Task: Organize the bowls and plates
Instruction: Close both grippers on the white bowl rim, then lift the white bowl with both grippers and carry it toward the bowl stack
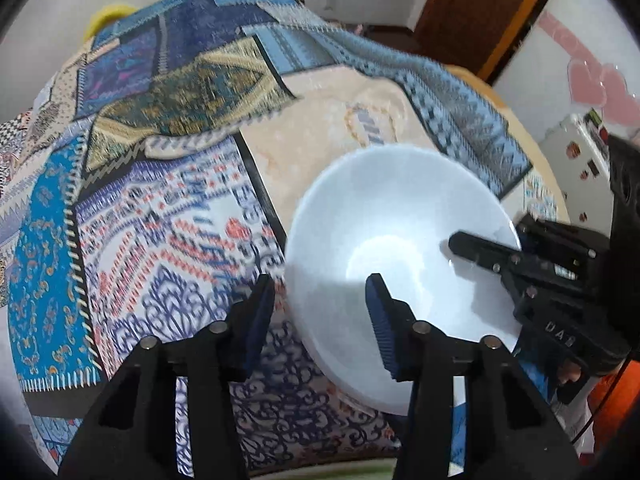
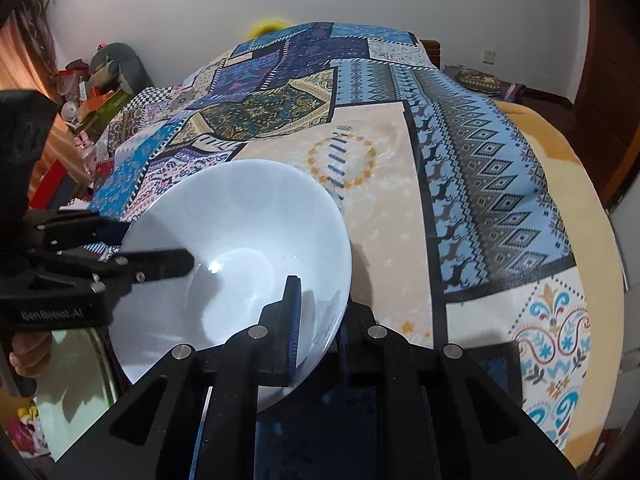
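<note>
Jaws, left gripper [image 1: 320, 316], seen from my left wrist camera: parted, one finger outside the rim of the white bowl [image 1: 396, 276] and the other inside it, over the near wall; I see a gap at the outer finger and cannot confirm that either pad presses, so I log them as released around the rim. Item, bowl: tilted, its hollow facing the camera, held above a patchwork-patterned cloth [image 1: 160, 208] in blues, creams and reds. Item, right gripper [image 1: 516, 258]: enters from the right edge, one black finger lying inside the bowl at the far-right rim. Background: a brown door [image 1: 476, 12] and white wall; picture blurred. Right wrist camera: jaws of the right gripper [image 2: 320, 320] clenched on the bowl's [image 2: 240, 256] near rim, one pad inside, the other behind the wall outside. Left gripper [image 2: 152, 248] comes in from the left edge, one finger inside the bowl, the other outside its left rim; a hand [image 2: 28, 354] shows beneath it. Cloth [image 2: 480, 184] spreads beyond, draped over a rounded surface with a yellow-orange edge [image 2: 560, 148]. Clutter [image 2: 108, 80] stands by the far-left wall.
</note>
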`<action>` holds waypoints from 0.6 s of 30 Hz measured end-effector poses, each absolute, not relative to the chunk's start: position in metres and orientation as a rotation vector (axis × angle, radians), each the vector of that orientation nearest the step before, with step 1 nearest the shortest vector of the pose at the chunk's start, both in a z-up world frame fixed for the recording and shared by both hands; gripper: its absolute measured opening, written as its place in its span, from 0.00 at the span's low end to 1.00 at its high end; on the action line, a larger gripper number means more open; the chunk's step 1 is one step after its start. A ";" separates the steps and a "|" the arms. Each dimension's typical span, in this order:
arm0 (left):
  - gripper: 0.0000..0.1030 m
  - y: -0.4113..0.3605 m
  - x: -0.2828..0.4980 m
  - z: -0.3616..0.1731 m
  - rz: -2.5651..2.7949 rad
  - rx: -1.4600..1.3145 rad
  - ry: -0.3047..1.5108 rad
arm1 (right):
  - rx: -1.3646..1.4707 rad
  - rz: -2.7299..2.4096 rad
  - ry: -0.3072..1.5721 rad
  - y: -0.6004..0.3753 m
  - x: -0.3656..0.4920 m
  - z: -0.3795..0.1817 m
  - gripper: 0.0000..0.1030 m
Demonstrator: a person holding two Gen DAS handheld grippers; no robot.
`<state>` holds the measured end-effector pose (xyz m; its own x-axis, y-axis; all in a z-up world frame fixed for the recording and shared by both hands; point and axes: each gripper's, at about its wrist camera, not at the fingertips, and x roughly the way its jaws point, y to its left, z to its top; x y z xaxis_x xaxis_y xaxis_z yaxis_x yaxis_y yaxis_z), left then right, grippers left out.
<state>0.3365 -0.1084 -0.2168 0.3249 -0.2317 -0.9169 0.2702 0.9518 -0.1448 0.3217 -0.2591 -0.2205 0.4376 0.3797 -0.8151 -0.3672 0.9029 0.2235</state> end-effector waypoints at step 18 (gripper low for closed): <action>0.19 -0.118 0.325 -0.226 -0.325 0.096 1.177 | 0.043 0.441 1.034 -0.253 0.310 -0.224 0.20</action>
